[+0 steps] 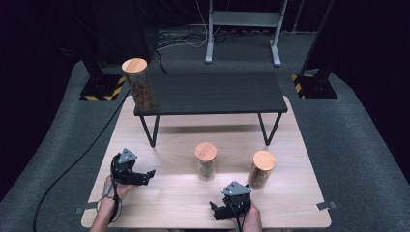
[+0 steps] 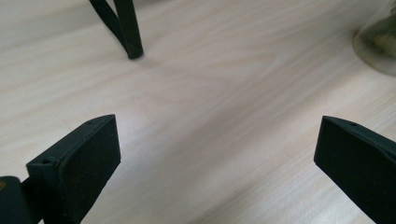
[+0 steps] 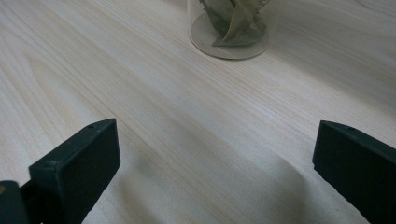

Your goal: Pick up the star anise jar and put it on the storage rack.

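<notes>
On the pale wooden table [image 1: 159,203], the left gripper [image 1: 145,176] sits near the front left corner, held in a hand [image 1: 112,189] that comes in over the front edge, and its jaws stand wide apart with nothing between them. In the left gripper view those jaws frame bare wood, with a black shelf leg [image 2: 125,28] planted ahead of them and the glass base of a jar at the far right edge of that view. The right gripper [image 1: 216,209] lies close to the front edge, right of the middle, its jaws likewise spread wide and empty. In the right gripper view the middle jar [image 3: 229,23] stands ahead of the jaws, well apart from them, with pale green leaves showing through its glass base. Seen from above, this middle jar [image 1: 206,161] stands upright near the centre of the table, topped by a round wooden lid. A second jar [image 1: 261,169] with brown contents stands just to its right, nearer the right edge, close beside the right gripper. A low black shelf [image 1: 212,92] spans the rear half of the table, and a taller jar [image 1: 140,84] of brown pieces stands at its left end.
</notes>
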### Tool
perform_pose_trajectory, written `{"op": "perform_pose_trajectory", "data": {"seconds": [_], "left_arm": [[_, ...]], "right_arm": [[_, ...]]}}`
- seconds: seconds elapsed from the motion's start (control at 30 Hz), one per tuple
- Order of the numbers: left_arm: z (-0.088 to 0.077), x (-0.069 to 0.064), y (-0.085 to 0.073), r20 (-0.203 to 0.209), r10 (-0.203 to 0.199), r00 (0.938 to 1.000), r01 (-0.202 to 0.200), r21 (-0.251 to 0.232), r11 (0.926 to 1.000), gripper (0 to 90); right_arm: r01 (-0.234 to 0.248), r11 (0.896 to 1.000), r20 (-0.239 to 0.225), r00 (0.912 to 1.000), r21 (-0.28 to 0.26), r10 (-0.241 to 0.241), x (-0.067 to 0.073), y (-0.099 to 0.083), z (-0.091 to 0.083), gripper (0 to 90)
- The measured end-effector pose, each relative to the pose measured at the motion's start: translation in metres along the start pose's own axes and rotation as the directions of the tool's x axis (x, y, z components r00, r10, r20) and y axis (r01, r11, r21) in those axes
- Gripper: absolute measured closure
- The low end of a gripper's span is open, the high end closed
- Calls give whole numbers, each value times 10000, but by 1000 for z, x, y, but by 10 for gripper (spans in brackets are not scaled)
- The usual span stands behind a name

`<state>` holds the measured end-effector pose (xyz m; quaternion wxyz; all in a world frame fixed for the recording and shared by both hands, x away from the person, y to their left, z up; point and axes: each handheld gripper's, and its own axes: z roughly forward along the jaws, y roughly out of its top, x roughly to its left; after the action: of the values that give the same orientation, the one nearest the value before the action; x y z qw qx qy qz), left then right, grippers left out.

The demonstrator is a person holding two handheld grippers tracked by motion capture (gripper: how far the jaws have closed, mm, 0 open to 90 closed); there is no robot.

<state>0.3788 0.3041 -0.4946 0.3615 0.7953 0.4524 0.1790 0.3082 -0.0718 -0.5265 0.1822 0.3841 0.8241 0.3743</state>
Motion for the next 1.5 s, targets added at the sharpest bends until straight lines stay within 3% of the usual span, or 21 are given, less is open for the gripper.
{"op": "perform_pose_trajectory", "data": {"seconds": [0.4,0.5,0.73,0.9,1.5], "left_arm": [[14,-9,-24,243,-163,9996,153,394,9991,0],[17,-12,-29,92,-62,9999,58,418,9991,0],[16,-14,-33,-212,-188,9996,192,221,9996,1],[19,-15,-30,-676,-56,9977,83,389,9992,0],[18,-15,-31,-830,-182,9964,214,369,9991,0]], "right_arm": [[-4,10000,-12,10000,-1,4,0,0,0,0],[-2,10000,-12,10000,2,2,0,0,0,0],[15,10000,-40,10000,30,-15,0,0,0,0],[-52,10000,-28,10000,6,52,-1,0,0,1],[-67,9999,34,10000,79,67,-1,0,1,0]]}}
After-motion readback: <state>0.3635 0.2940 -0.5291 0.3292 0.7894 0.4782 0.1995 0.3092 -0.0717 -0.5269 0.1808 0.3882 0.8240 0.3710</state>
